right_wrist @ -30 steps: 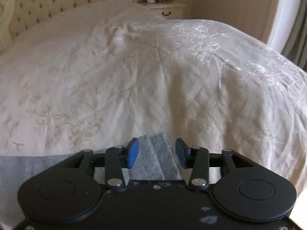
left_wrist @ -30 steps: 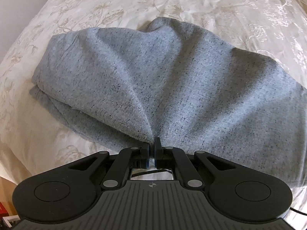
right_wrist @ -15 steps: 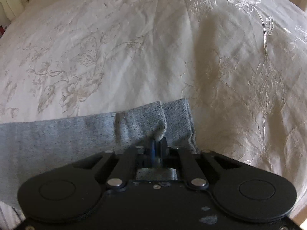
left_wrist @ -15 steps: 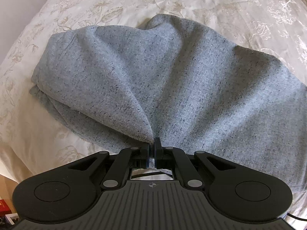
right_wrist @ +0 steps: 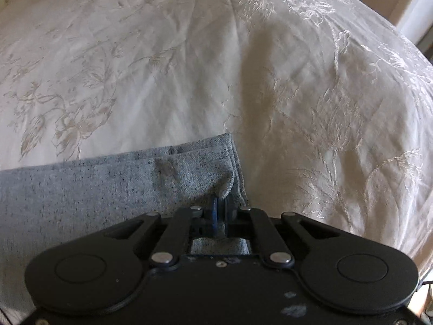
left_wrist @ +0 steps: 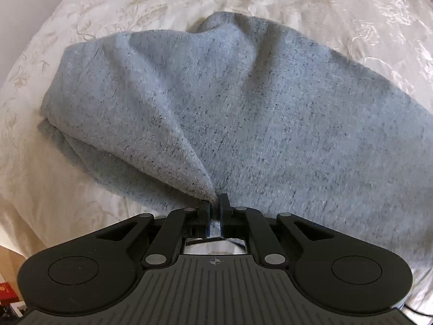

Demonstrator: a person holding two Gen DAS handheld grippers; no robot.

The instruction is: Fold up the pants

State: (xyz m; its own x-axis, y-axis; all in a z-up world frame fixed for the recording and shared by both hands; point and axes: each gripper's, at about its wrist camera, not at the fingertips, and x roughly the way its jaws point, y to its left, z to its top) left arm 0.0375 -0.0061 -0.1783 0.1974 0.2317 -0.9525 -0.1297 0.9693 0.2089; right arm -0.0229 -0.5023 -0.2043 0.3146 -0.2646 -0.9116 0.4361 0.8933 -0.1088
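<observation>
The pants (left_wrist: 243, 113) lie on the bed (right_wrist: 162, 67), each gripper's jaws at an edge nearest the cameras

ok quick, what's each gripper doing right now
left gripper: shut on a pinch of the grey pants.
right gripper: jaws opening slightly, pads pinching the pants' hem corner.

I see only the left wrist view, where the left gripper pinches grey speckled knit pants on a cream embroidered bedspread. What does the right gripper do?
Observer: The right gripper pinches the hem corner of the grey speckled knit pants; its jaws are opening slightly, fabric between them.
Operator: What lies beyond that hem?
Observer: Only the cream embroidered bedspread, in shadow beside the hem.
Operator: One layer there?
Observer: No, two hemmed edges show, stacked.
</observation>
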